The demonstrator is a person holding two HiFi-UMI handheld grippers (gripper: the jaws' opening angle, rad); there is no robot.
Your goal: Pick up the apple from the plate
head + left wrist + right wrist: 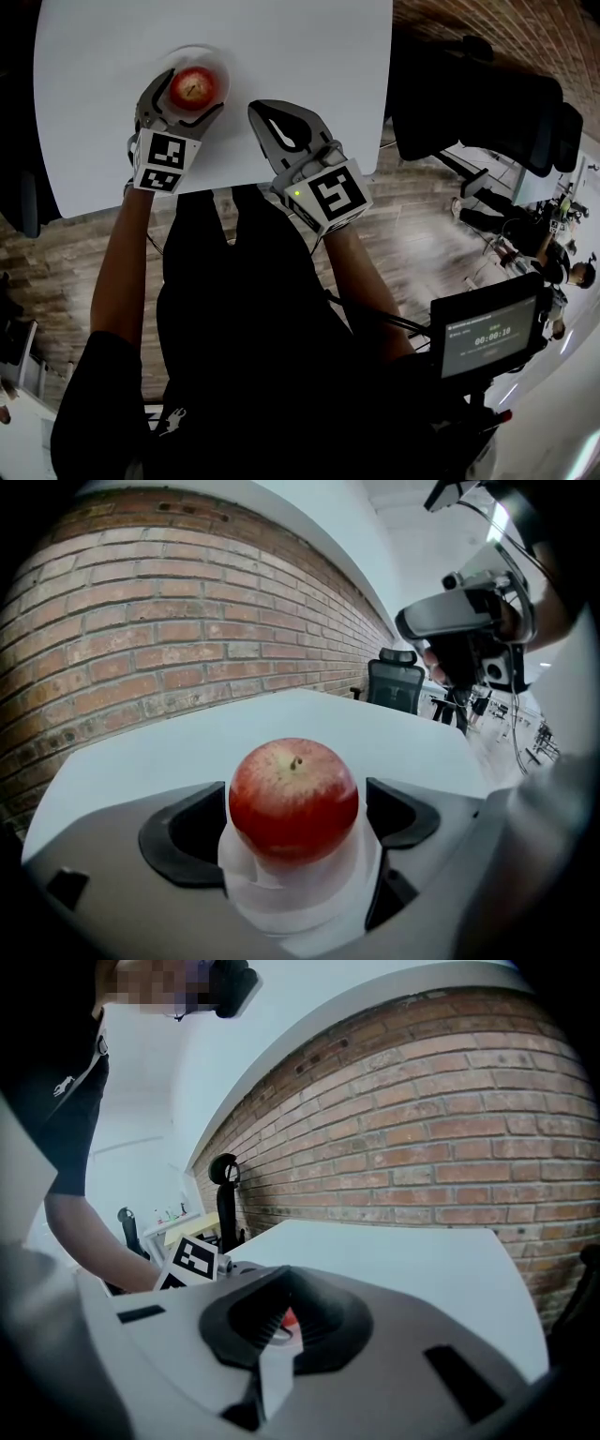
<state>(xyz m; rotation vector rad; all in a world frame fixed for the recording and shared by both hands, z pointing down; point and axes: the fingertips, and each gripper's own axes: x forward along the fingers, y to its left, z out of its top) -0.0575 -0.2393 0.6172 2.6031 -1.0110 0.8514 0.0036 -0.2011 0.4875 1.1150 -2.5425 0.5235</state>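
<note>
Lining up the grab
Got left tongs [190,94] wide around apple [293,799] on plate [217,64], no squeeze yet; right tongs [262,117] shut alongside. Probably needs gentle close, then lift.

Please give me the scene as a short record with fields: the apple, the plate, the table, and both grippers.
apple: red, stem up, resting on the plate
plate: pale, on the white table
left gripper: open, jaws on either side of the apple
right gripper: jaws together, empty, beside the plate
task state: apple not yet lifted
</note>
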